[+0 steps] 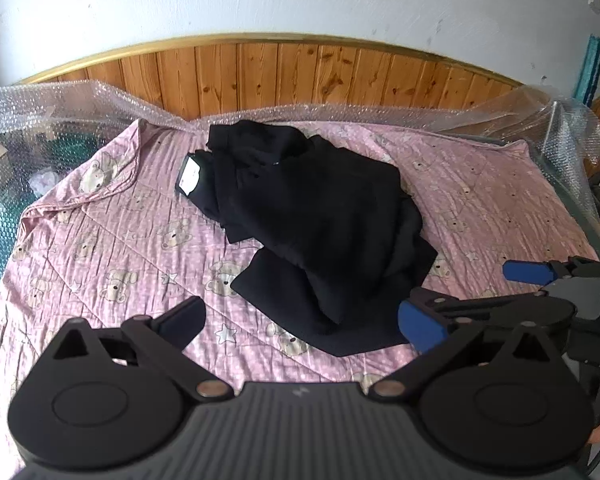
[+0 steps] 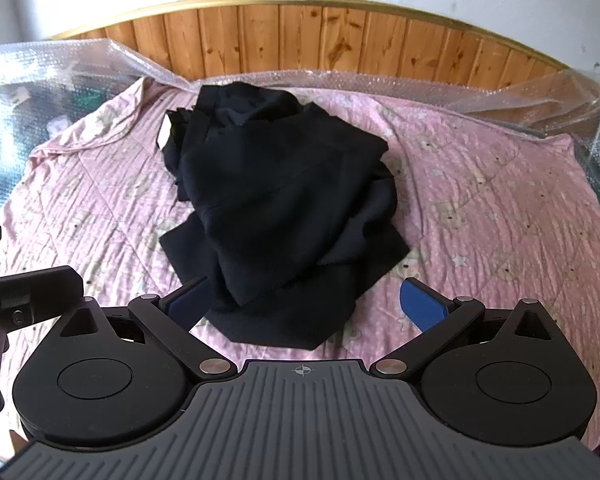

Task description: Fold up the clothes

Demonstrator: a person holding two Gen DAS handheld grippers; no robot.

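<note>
We see a bed (image 1: 100, 240) under a pink quilt (image 2: 480, 208) printed with bears and stars; behind the quilt stands a wooden headboard (image 1: 300, 76), and bubble wrap (image 1: 60, 108) lies along the quilt's far and side edges; on the middle of the quilt sits a crumpled black garment (image 1: 320, 216), with a white label (image 1: 190, 174) at its far left end, print too small to read; just short of the garment's near hem the left gripper (image 1: 304, 322) stands wide and empty; the right gripper (image 2: 304, 300), equally wide, straddles that hem, and we think its fingers (image 2: 422, 306) press nothing.
</note>
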